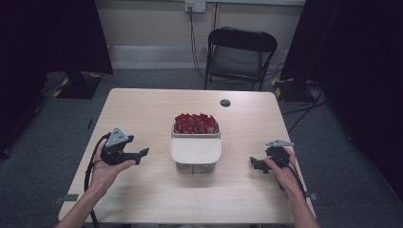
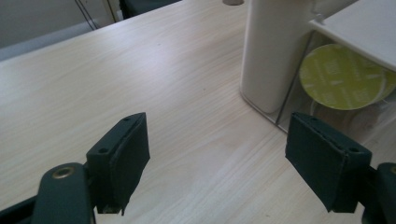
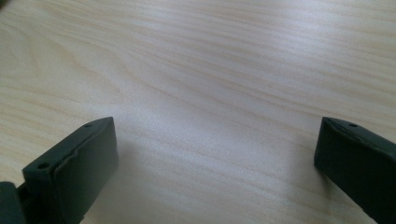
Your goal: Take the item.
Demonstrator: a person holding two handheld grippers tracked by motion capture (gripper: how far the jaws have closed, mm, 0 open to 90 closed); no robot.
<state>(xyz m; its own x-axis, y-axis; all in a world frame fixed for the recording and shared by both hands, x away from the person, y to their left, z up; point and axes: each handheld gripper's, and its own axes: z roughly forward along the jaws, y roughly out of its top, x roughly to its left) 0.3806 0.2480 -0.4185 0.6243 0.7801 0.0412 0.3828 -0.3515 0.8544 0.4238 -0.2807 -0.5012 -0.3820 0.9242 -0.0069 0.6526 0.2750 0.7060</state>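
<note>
Beside container | left gripper wide, empty | right gripper wide, empty | contents unclear

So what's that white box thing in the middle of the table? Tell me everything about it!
The white box is a two-part holder that looks like plastic, standing upright on the wooden table, between the grippers and touched by neither. Its open back part is packed with red packets. The front has a flat white lid over see-through walls; the left gripper view shows round yellow-green discs inside.
</note>
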